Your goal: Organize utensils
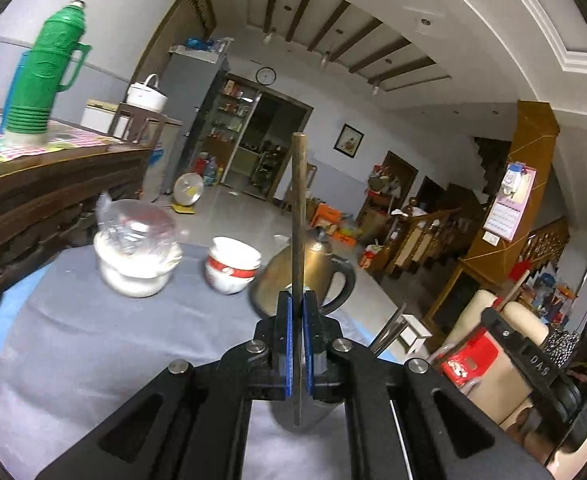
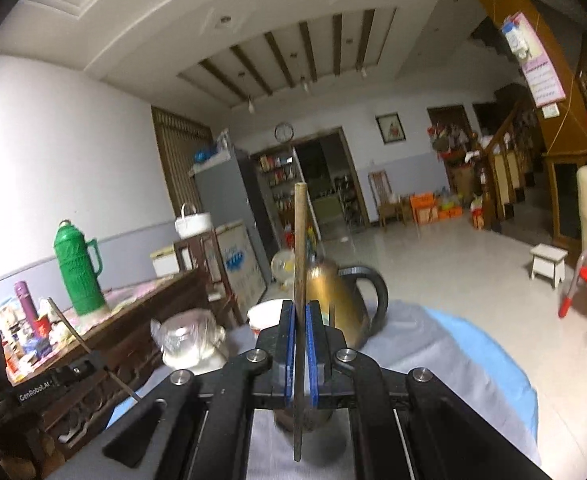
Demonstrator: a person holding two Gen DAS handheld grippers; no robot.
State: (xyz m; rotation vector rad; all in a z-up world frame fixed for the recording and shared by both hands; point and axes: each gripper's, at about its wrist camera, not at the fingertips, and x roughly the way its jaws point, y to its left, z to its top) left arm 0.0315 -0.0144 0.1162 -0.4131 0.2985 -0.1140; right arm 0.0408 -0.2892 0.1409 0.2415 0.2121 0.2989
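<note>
Left tool point(image 1: 296, 308): pads closed on a chopstick point(image 1: 299, 208). The stick stands near upright, held low on its shaft; most of its length rises above the pads and a short tail hangs below, over a metal cup point(image 1: 305, 408) on the bench point(image 1: 73, 344).

Right tool point(image 2: 300, 316): likewise clamped on a chopstick point(image 2: 300, 240), upright, gripped toward the lower third, tip pointing down over a cup point(image 2: 305, 420) — probably the same holder, though blur makes that uncertain.

Handling, judged: each stick is light, stiff and thin, of wood or bamboo by its brown, matte look. Round and narrow, it can pivot between flat pads; a grip nearer the middle would resist swinging, while the present low grip leaves the long top end free to tip. Not fragile, low risk if dropped, but it could roll off the cloth.

Other items on the bench: a brass-coloured kettle point(image 1: 313, 264) with a black handle, just beyond the left stick; stacked red-and-white bowls point(image 1: 233, 264) beside it; a bowl under a plastic bag point(image 1: 133, 256) further left. A green thermos point(image 1: 41, 68) stands on a wooden sideboard, well apart.

Next step, judged: lower each tip into the cup, then release.
</note>
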